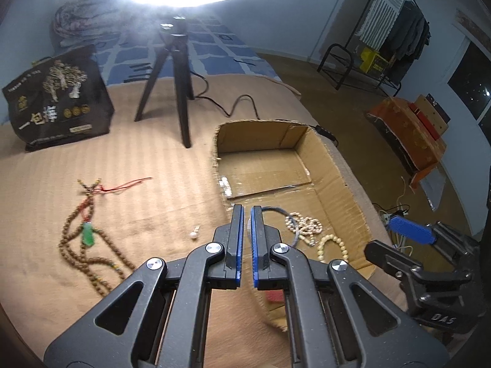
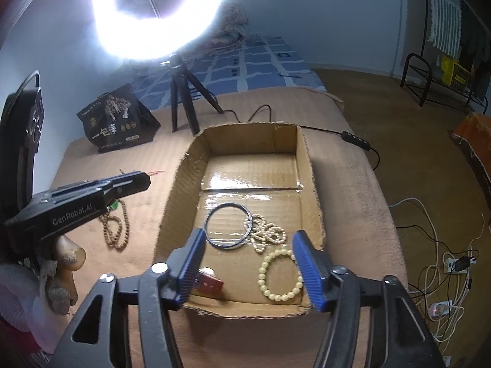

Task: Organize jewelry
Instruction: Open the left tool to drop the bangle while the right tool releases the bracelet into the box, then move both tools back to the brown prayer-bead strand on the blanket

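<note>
The cardboard box [image 2: 308, 184] held 4 pieces (1 red, blurred): dark bangle [image 2: 228, 226], cream bracelet [image 2: 280, 273], pale beads [image 2: 267, 233]. Left gripper [image 1: 247, 211] nearly closed, seemingly empty; right gripper [image 2: 248, 245] gaped wide, empty. The brown necklace [image 1: 89, 245] ran lengthwise away from the camera.

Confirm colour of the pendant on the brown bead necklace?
Green. The pendant shows best in the left wrist view, hanging on the brown bead necklace.

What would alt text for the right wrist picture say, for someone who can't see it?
An open right gripper hovers over a cardboard box holding a dark bangle, a tangled bead strand, a pale bead bracelet and something red. A brown bead necklace lies on the blanket outside.
</note>
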Motion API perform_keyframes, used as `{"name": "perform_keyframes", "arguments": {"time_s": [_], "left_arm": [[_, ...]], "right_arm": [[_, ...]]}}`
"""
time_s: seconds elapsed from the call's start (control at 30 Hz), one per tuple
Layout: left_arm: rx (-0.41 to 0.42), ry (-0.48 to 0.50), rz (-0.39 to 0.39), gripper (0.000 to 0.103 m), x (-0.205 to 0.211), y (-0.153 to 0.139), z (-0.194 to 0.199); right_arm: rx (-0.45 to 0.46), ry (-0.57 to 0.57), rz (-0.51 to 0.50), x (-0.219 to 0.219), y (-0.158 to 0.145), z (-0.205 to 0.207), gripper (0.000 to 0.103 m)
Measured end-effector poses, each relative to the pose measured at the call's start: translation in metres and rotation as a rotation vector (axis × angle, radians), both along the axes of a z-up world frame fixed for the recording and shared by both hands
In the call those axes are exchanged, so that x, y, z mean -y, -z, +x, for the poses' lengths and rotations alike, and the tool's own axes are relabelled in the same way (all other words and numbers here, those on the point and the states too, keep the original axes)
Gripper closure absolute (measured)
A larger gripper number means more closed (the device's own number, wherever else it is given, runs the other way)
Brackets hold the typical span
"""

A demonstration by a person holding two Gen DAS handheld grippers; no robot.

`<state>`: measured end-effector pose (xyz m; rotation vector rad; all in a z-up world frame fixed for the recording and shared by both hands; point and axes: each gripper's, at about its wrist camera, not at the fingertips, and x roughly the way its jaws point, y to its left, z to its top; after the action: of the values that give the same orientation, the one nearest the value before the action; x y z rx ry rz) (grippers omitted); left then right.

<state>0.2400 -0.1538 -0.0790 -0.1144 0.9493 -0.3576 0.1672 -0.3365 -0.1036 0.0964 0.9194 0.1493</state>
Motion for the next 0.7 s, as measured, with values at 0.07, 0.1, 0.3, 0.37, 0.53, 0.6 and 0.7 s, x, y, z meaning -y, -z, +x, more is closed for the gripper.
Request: {"name": "perform_keyframes", "arguments": {"time_s": [0.07, 0.1, 0.3, 0.37, 0.53, 0.6, 0.7], "left_arm": [[0.007, -0.007, 0.013, 0.1, -0.008, -0.003, -0.003], [0.011, -0.013, 0.02, 0.095, -0.013, -0.004, -0.005], [0.019, -0.06, 0.03, 0.057, -0.05, -0.011, -0.016], [0.014, -0.076, 0.033, 0.057, -0.063, -0.011, -0.019], [-0.003, -0.122, 0.031, 0.057, -0.101, -0.007, -0.026], [-0.008, -0.145, 0.031, 0.057, -0.119, -0.004, -0.029], [-0.022, -0.167, 0.027, 0.057, -0.14, 0.001, -0.031]], "right_arm": [[0.007, -0.006, 0.005, -0.004, -0.003, -0.001, 0.033], [0.012, -0.01, 0.007, -0.007, -0.005, -0.002, 0.033], [0.058, -0.019, 0.029, -0.027, -0.017, -0.005, 0.013], [0.059, -0.022, 0.038, -0.032, -0.019, -0.004, 0.009], [0.067, -0.05, 0.06, -0.051, -0.022, -0.004, 0.004], [0.069, -0.064, 0.063, -0.059, -0.022, -0.003, 0.004], [0.065, -0.087, 0.073, -0.07, -0.021, -0.001, 0.004]]}}
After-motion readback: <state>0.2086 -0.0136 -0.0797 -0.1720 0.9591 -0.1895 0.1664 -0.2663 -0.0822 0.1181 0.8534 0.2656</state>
